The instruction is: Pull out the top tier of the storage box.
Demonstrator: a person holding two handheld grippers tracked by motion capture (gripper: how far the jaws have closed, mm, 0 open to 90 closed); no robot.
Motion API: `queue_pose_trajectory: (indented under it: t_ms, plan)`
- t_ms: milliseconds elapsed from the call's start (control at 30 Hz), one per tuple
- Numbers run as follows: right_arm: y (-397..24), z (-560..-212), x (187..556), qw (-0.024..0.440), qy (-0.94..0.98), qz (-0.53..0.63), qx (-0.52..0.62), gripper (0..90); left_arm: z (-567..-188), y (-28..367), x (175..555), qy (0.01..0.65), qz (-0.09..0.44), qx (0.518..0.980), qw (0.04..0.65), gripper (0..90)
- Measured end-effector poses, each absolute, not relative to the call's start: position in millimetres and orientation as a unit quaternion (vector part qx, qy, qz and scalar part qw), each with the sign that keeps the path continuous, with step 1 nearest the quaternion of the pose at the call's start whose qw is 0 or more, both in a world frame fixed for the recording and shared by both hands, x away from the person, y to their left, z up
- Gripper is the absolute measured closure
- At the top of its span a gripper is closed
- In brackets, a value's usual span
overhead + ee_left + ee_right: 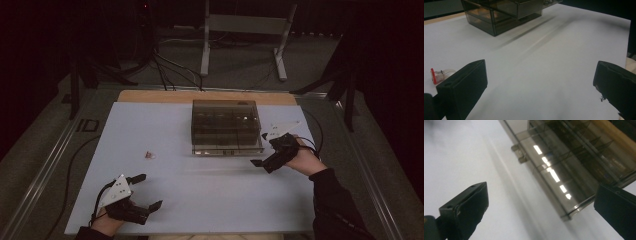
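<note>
I see the smoky transparent plastic compartment box (227, 127) sitting toward the far edge of the pale blue surface (200, 200), slightly right of its middle. My right tool (263, 149) hovers just beside the box's near right corner, jaws spread wide with nothing between them. My left tool (148, 190) rests near the near left corner, wide open and empty. A small clear capsule with a red cap (439, 75) lies toward the left edge.

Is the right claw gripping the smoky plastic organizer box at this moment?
No: the right claw hangs open beside the box, its jaws spread wide with only bare table between them in the right gripper view.
</note>
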State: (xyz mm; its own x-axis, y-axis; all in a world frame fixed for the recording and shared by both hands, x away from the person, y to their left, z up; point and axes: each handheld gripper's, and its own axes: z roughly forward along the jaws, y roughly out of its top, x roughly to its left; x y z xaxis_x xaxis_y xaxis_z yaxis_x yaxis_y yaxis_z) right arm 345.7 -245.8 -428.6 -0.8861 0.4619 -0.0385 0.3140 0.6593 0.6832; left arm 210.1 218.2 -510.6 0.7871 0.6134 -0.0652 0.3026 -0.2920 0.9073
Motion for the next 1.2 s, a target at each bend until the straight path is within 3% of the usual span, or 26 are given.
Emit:
queue_pose_trajectory:
  t_ms: [667, 967, 1200]
  plan:
    - [-272.9, -482.1, 289.2, 0.106, 0.89, 0.368, 0.246, 0.0, -510.4, 217.5, 209.9, 0.288, 0.151, 0.792, 0.517, 0.0]
    - [-275.9, -502.3, 273.5, 0.152, 0.867, 0.388, 0.273, 0.0, -510.4, 217.8, 209.9, 0.288, 0.151, 0.791, 0.518, 0.0]
    - [-280.4, -513.0, 264.6, 0.161, 0.863, 0.387, 0.282, 0.0, -510.8, 217.6, 210.2, 0.289, 0.15, 0.792, 0.517, 0.0]
